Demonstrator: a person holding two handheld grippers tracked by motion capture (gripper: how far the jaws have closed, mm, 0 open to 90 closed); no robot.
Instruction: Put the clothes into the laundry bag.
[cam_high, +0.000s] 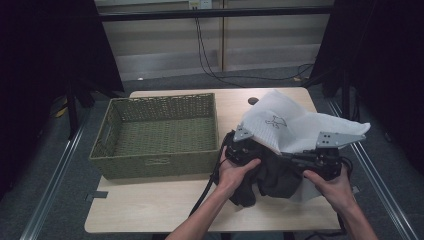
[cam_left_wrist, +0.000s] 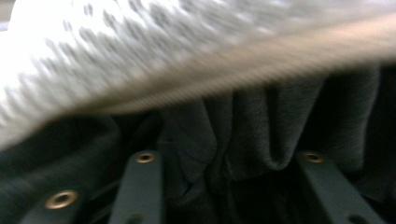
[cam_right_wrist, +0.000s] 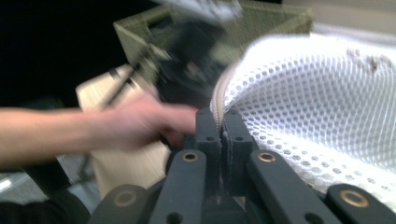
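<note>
White mesh laundry bag (cam_high: 295, 125) sits on right half of table (cam_high: 165, 210), mouth facing the near edge, body running away to far right. Dark garment (cam_high: 277, 175) hangs bunched at the mouth, near side, between both hands, partly in and mostly still out.

Right gripper (cam_right_wrist: 218, 122) has jaws pinched together on the bag's beige rim (cam_right_wrist: 215, 100), holding the mouth up; in high view it sits at the near-right of the bag (cam_high: 320, 157). Left gripper (cam_high: 242, 150) is at near-left of the bag; in its own view its jaws stand apart with folds of dark garment (cam_left_wrist: 243, 135) between them, no clear pinch, so it reads as loose rather than clamped. Mesh edge (cam_left_wrist: 140, 60) just above the cloth there, blurred.

Key relation: bag opening lies directly beyond the garment, far-right from the left gripper; left hand (cam_high: 235, 175) is nearer the cloth, so the push inward likely falls to it.

Green woven basket (cam_high: 160, 135) stands left, apart from the bag.
</note>
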